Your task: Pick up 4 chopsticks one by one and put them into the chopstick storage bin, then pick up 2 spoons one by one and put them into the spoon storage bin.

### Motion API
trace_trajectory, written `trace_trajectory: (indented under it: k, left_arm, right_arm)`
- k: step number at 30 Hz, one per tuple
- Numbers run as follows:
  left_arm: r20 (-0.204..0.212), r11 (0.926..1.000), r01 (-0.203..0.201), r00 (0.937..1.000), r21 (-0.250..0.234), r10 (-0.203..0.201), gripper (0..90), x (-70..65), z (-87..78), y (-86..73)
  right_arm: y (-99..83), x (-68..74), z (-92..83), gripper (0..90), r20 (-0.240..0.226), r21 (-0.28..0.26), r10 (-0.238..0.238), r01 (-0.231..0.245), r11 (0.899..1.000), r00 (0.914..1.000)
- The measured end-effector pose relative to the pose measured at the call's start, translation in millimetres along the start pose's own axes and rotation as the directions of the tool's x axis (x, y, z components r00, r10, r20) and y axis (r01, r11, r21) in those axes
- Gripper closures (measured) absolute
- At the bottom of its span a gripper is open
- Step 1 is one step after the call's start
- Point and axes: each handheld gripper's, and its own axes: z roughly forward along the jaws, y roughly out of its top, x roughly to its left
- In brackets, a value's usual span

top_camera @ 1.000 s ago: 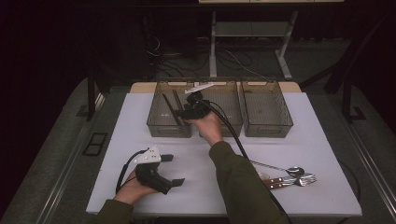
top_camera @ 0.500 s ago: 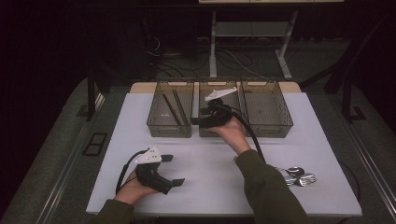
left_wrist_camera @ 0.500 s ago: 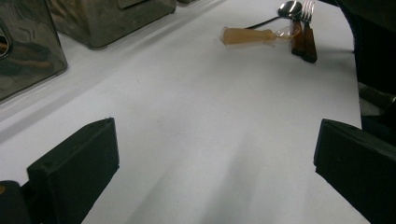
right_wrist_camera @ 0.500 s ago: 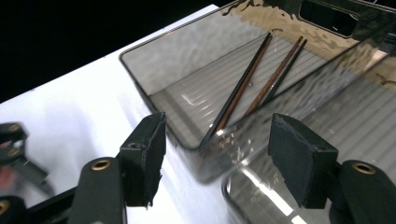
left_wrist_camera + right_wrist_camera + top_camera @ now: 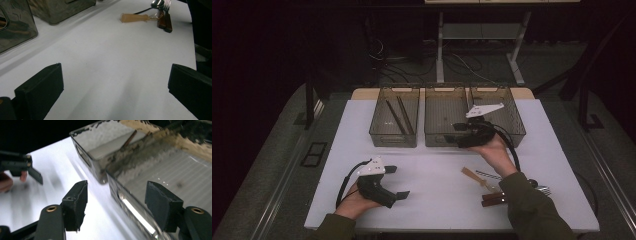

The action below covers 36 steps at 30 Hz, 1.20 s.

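Far left in the high view, the left gripper rests low on the white table, its jaws spread wide with nothing between them; the left gripper view shows bare tabletop running off between the two black pads. Up and to the right of it stands a row of three clear bins, and the left bin already holds two chopsticks lying slantwise. The middle bin looks empty. Just in front of it, at mid-frame, hangs the right gripper, its jaws having just been opening and carrying nothing now; in the right gripper view the near rim of a bin sits right between the pads, so a careless sweep could knock or drag that bin out of line. Further right and lower, the loose cutlery lies in a heap near the person's right forearm: a pale-handled piece, two dark wooden handles, a fork and a spoon, touching and overlapping. I'd judge that tangle the bigger risk, since the open claw coming down could pinch two pieces at once or nudge the rest toward the table's right edge. The trailing cable and sleeve pass close over the heap and might snag it.
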Motion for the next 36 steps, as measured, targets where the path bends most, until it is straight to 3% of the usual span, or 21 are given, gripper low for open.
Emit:
trace_trajectory:
  k: [9, 18, 26, 36]
  left_arm:
    - [-0.002, 1.0, -0.002, 1.0, 0.007, 0.002, 0.0, -0.5, 0.4, -0.2]
    - [-0.003, 1.0, -0.001, 1.0, 0.005, 0.001, 0.0, -0.7, -0.3, -0.1]
    - [-0.005, 0.9999, -0.007, 1.0, 0.009, 0.008, 0.0, -0.8, -0.1, -0.1]
    - [-0.003, 0.9998, -0.013, 0.9999, 0.014, 0.013, 0.0, -1.4, 0.8, -0.3]
  right_arm:
    - [-41.4, -9.4, -36.3, 34.8, 0.031, 0.003, 0.026, -0.026, 1.0, 0.9992]
    - [-64.0, -9.6, -62.2, 34.6, 0.05, 0.029, 0.02, -0.021, 0.999, 0.9985]
    - [-82.4, -3.8, -69.6, 33.7, 0.045, 0.073, 0.023, -0.026, 0.997, 0.9987]
    - [-91.9, 3.5, -60.6, 36.3, 0.037, 0.123, 0.034, -0.039, 0.992, 0.9987]
